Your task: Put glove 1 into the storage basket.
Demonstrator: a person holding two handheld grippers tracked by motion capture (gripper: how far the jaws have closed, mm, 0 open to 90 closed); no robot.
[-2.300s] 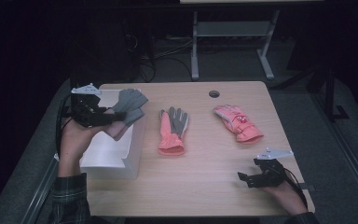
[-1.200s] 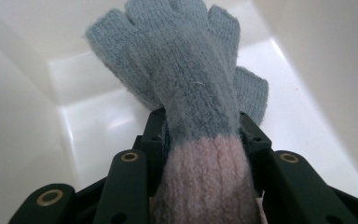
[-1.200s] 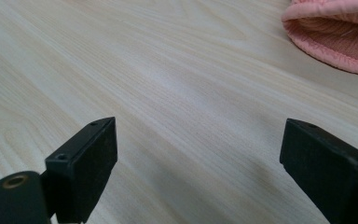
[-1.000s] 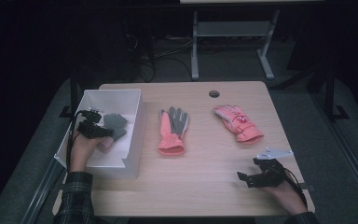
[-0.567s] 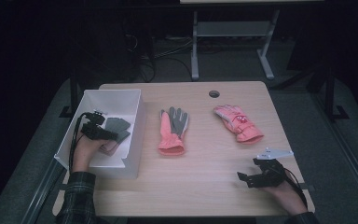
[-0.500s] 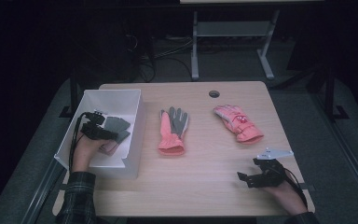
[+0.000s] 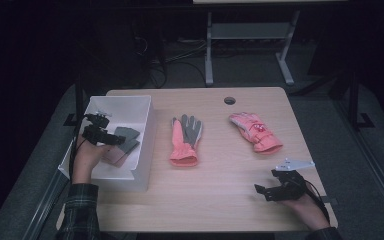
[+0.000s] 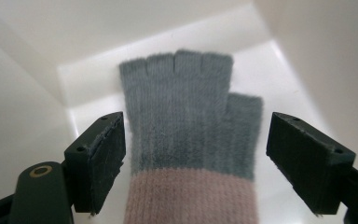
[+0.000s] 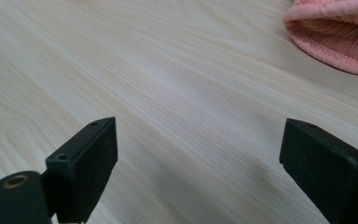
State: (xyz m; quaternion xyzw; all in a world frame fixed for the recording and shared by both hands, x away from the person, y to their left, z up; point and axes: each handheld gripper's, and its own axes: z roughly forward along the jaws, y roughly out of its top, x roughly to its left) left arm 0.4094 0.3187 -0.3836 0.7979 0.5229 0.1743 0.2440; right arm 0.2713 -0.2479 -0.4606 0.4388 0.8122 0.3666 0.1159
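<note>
Grey glove [image 8: 186, 112] lies in the white bin [image 7: 142, 145] on the wooden table [image 7: 220, 200], left tongs [image 8: 193, 158] just opened, clear of it.

The room around the table [image 7: 220, 200] is kept very dark, and only the tabletop is lit from above. The white box [image 8: 37, 42] is washed out by bright light. The closest black jaws are blurred a little.

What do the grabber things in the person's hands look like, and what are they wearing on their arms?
Each hand holds a black grabber. The left gripper and the right gripper each have two chunky, flat-faced black jaws with small screw holes, plus a brass-coloured ring near the base. The right one carries a grey three-cornered plate on top, and a dark cable trails from it. The sleeves are dark plaid.
</note>
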